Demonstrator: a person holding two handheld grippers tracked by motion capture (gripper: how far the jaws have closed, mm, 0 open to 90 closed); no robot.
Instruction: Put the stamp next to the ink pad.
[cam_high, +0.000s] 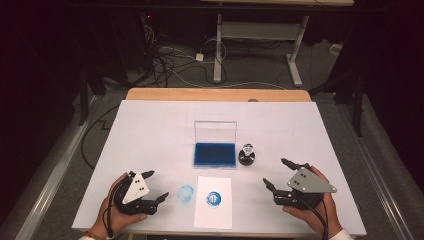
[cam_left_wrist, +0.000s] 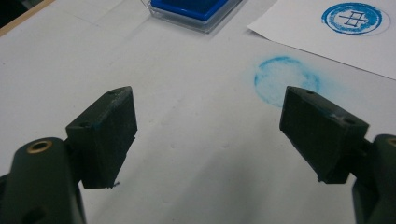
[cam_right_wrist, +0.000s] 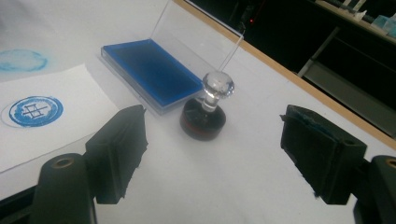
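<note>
Round stamp (cam_right_wrist: 204, 112) stands upright just beside the open blue ink pad (cam_right_wrist: 149, 72), untouched. Right gripper (cam_right_wrist: 212, 140) and left gripper (cam_left_wrist: 208, 126) both spread, empty. Risk: an off-centre pinch on the clear knob tips the stamp, smearing ink on the paper sheet (cam_high: 213, 201).

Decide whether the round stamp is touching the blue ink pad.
Apart. The right gripper view shows a thin strip of white table between the stamp and the ink pad.

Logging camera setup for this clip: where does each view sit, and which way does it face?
High view: above the person's side, looking down the table; both hands and grippers show.
Left gripper view: on the left gripper, facing a blue smudge.
Right gripper view: on the right gripper, facing the stamp.
Shared: ink pad, stamped paper.
</note>
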